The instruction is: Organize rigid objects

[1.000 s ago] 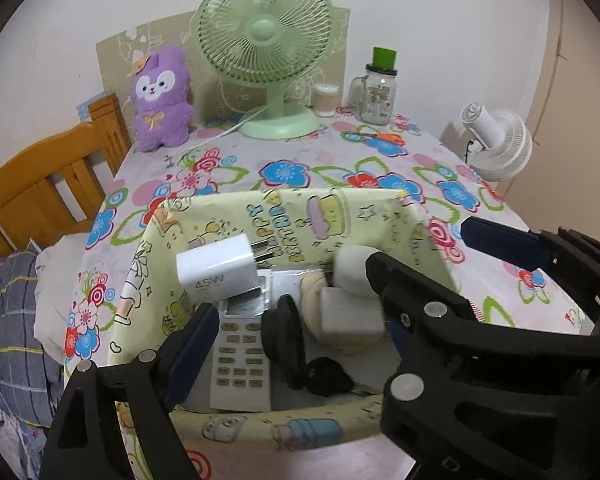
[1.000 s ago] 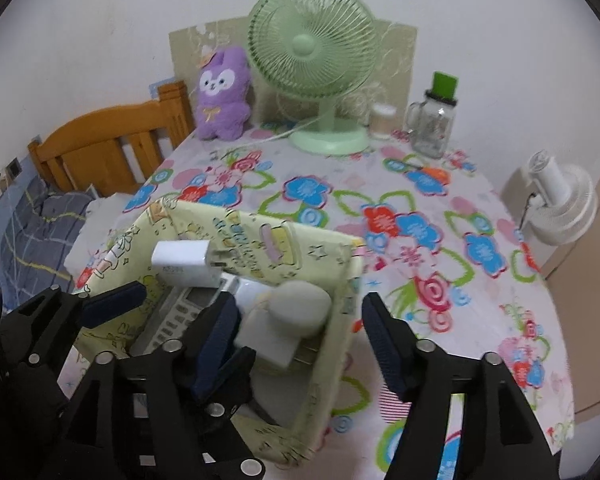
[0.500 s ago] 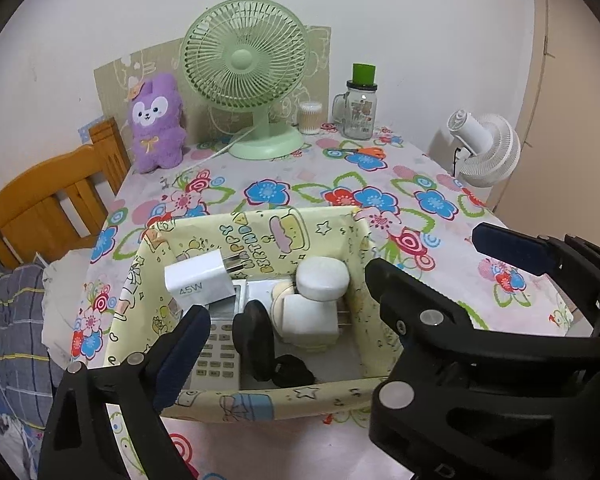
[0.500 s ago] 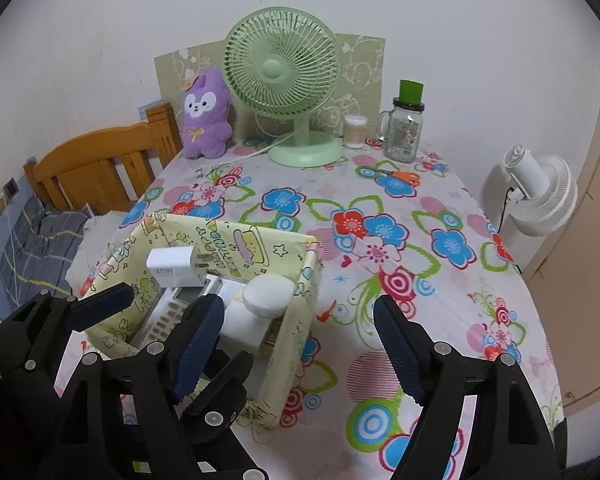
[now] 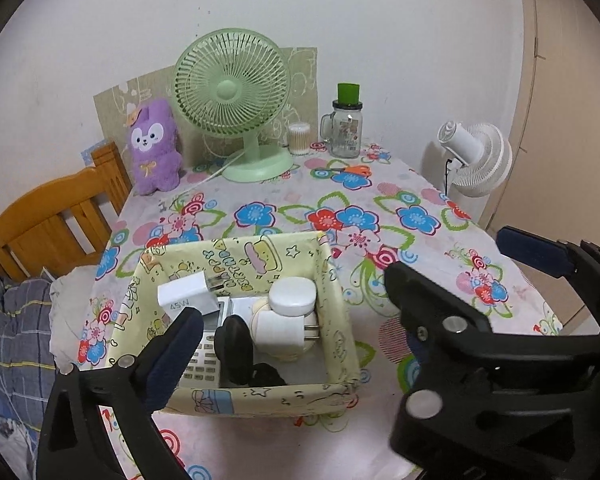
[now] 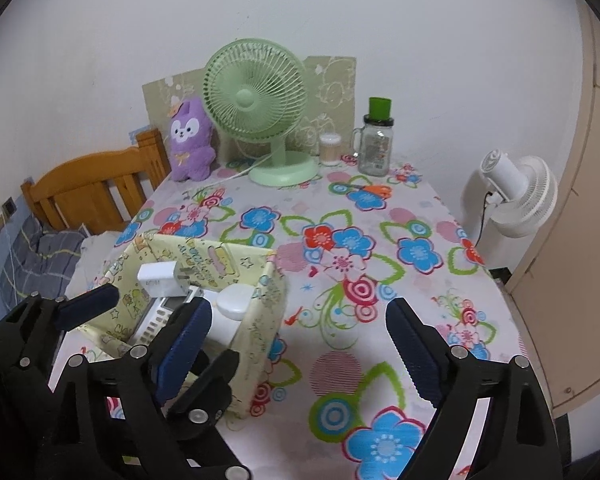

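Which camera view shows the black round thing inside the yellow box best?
The left wrist view: it looks down into the yellow box, so the black round thing shows beside the remote. In the right wrist view, a hand-held gripper finger hides it.

Both grippers [image 6: 296,344]: blk plastic frames, silver screws, navy ribbed pads [image 6: 414,350].

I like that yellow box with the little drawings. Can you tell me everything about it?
The yellow box is open-topped, with soft-looking walls printed with cartoon characters, stars and blue lettering. It sits upright on the flowered tablecloth at the table's near left side. Inside lie white chargers, a remote and something black. Nothing grips it.
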Available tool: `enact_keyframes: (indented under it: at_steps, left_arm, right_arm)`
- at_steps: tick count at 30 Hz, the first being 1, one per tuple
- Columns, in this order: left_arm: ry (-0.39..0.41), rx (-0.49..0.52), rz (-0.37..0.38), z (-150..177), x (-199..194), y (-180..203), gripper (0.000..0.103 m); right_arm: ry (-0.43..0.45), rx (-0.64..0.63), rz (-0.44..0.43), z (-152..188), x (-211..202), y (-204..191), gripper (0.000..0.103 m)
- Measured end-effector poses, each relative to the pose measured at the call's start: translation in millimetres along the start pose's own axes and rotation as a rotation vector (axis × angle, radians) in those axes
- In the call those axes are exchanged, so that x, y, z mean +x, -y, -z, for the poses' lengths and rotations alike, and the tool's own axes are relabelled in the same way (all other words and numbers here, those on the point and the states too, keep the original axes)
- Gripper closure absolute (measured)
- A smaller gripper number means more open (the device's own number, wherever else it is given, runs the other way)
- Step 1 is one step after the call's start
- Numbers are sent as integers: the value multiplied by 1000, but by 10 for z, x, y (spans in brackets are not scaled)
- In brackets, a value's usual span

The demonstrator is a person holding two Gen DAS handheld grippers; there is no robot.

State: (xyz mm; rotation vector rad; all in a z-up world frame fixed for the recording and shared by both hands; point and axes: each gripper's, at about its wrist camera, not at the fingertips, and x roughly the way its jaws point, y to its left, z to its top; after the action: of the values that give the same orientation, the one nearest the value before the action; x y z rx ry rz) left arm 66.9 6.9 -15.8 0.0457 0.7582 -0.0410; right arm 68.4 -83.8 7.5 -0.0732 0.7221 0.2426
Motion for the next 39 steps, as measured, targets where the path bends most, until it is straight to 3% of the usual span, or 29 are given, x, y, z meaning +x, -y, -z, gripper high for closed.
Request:
enact_keyframes:
  at_steps: [25, 39]
  left_arm:
    - [123, -53, -25, -51, -547, 328, 0]
    - [136, -35, -23, -14, -566, 350, 0]
  right_arm:
    - [148, 39, 96, 76, -775, 726, 0]
    - [161, 81, 116, 184, -823, 892, 0]
